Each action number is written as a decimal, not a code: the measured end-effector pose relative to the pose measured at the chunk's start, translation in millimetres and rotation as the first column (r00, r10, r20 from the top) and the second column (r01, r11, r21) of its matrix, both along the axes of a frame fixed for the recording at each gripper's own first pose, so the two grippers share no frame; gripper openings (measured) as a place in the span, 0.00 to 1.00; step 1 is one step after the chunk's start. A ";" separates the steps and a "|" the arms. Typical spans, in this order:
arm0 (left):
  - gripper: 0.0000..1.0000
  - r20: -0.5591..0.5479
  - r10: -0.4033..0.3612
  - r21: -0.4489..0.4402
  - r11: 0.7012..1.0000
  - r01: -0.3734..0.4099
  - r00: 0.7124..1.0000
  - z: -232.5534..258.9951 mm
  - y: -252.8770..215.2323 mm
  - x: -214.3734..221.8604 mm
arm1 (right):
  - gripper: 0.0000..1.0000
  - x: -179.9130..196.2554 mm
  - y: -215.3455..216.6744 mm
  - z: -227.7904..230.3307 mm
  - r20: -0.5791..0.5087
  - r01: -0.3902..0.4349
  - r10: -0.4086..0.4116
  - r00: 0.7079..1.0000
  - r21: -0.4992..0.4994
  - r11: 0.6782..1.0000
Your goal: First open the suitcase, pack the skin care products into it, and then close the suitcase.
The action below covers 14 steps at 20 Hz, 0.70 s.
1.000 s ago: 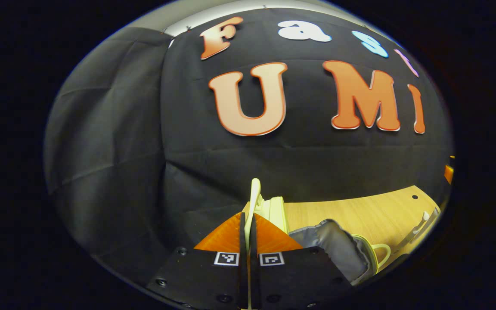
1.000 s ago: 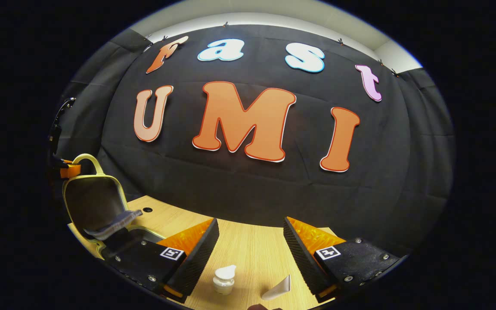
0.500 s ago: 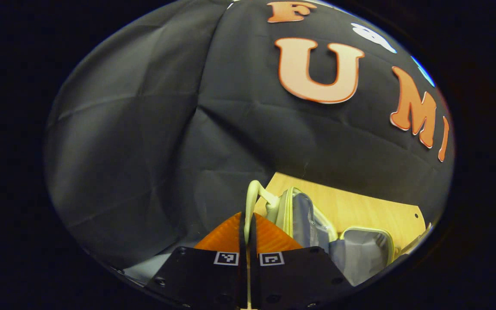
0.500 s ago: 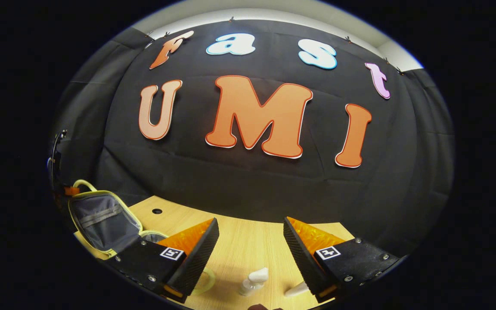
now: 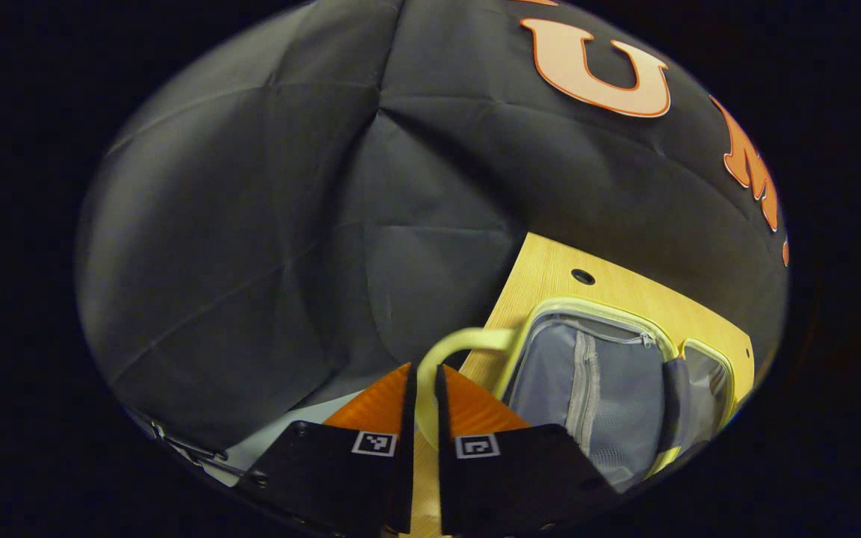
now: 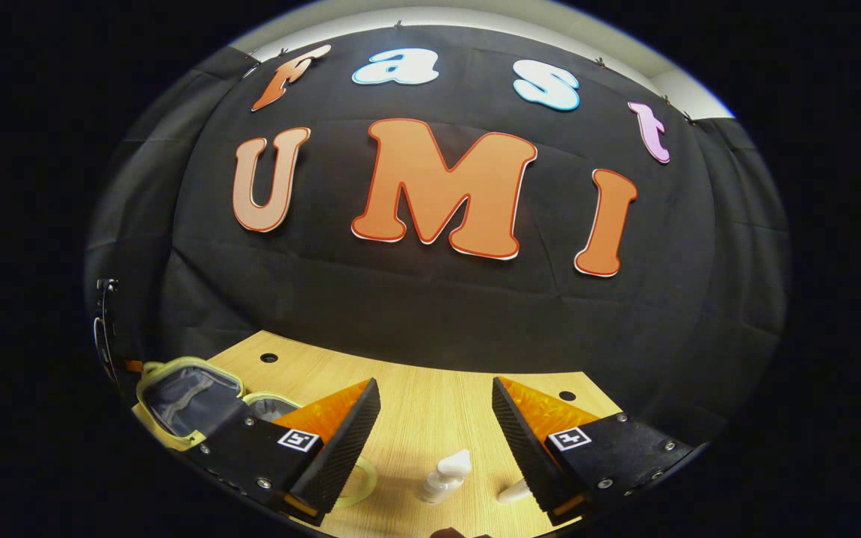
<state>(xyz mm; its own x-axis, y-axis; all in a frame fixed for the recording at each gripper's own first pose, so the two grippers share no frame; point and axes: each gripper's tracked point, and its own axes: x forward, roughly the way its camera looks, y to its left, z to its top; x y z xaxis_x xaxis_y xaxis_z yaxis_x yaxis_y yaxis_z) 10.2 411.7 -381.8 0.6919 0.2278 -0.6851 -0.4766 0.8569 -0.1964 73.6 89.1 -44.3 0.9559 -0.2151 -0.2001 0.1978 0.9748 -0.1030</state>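
The small suitcase [image 5: 595, 381] lies open on the wooden table [image 5: 550, 269], pale yellow-green outside with a grey zipped lining. Its lid is laid back flat. My left gripper [image 5: 423, 371] is shut on the lid's curved handle [image 5: 460, 340], which passes between the two fingers. In the right gripper view the open suitcase [image 6: 184, 392] sits at the far left. My right gripper [image 6: 434, 385] hangs open over the table with nothing in it. Below it stand a white pump bottle [image 6: 445, 474] and a second white container [image 6: 514, 491], partly hidden by the right finger.
The suitcase's other pale green handle [image 6: 359, 482] lies on the table by my right gripper's left finger. Two round holes [image 6: 269, 358] [image 6: 566, 395] pierce the tabletop near its far edge. The black cloth wall stands close behind the table.
My left gripper swung the lid from upright down to flat, keeping hold of the handle. The right gripper stayed open and shifted slightly, so the pump bottle now sits between its fingers.
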 end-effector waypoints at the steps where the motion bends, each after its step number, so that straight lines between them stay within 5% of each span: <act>1: 0.21 0.031 -0.007 0.010 1.000 0.007 0.999 10.3 -6.9 7.0 | 0.95 -3.2 -3.3 -2.4 -0.005 0.006 -0.006 1.000 0.004 1.000; 3: 0.56 0.074 -0.048 0.064 0.997 0.043 0.996 33.0 -22.8 11.0 | 0.95 -7.7 -9.4 -4.8 -0.005 0.014 -0.014 1.000 0.011 1.000; 5: 0.62 0.119 -0.107 0.113 0.989 0.094 0.987 66.9 -46.6 14.1 | 0.95 -11.7 -15.1 -7.9 -0.002 0.016 -0.016 1.000 0.016 1.000; 8: 0.86 0.186 -0.179 0.167 0.975 0.148 0.966 114.8 -90.9 24.9 | 0.96 -18.0 -28.2 -12.6 -0.001 0.012 -0.012 1.000 0.018 1.000; 14: 0.93 0.259 -0.381 0.241 0.915 0.322 0.888 177.2 -224.5 57.3 | 0.96 -37.0 -61.4 -24.6 0.007 0.000 0.000 1.000 0.010 1.000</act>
